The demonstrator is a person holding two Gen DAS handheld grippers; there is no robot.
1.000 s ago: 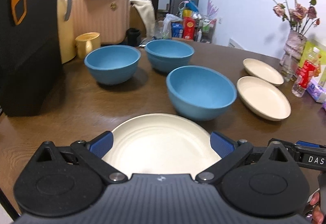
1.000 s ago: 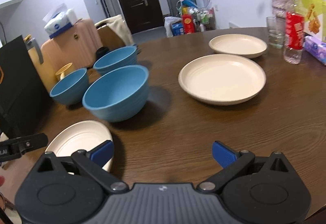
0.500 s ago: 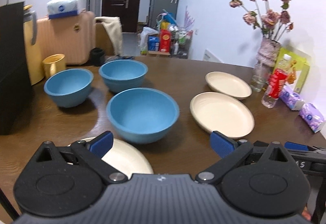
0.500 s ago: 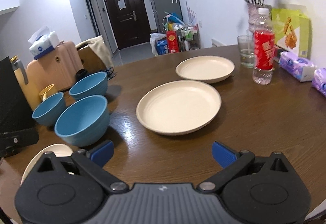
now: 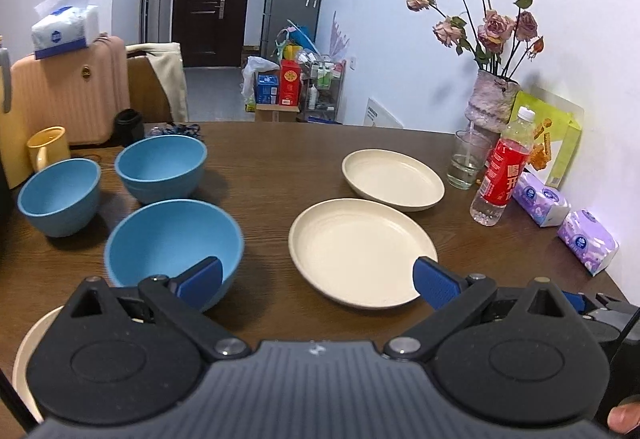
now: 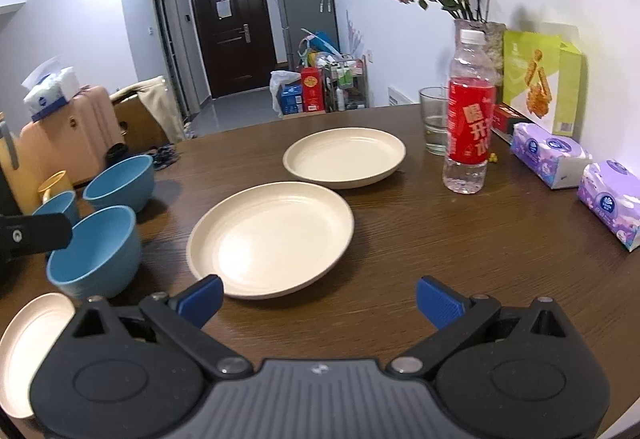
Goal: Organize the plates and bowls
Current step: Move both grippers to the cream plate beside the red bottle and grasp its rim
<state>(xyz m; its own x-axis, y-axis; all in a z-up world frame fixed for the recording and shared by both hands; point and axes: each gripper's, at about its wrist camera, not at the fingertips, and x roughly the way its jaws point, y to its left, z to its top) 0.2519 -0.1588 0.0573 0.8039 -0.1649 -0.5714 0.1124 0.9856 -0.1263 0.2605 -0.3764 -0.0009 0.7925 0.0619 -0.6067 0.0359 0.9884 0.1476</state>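
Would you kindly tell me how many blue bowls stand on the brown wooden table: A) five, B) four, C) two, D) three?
D: the left wrist view shows three blue bowls, one nearest, one at far left and one behind, all apart on the brown wooden table.

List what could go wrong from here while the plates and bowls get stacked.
1. The water bottle and glass stand close beside the far plate; a reach for that plate could tip either over.
2. The third plate sits at the table's near edge, partly hidden under the left gripper; it could be nudged off.
3. Both the left gripper and right gripper point toward the near plate, so they could collide.
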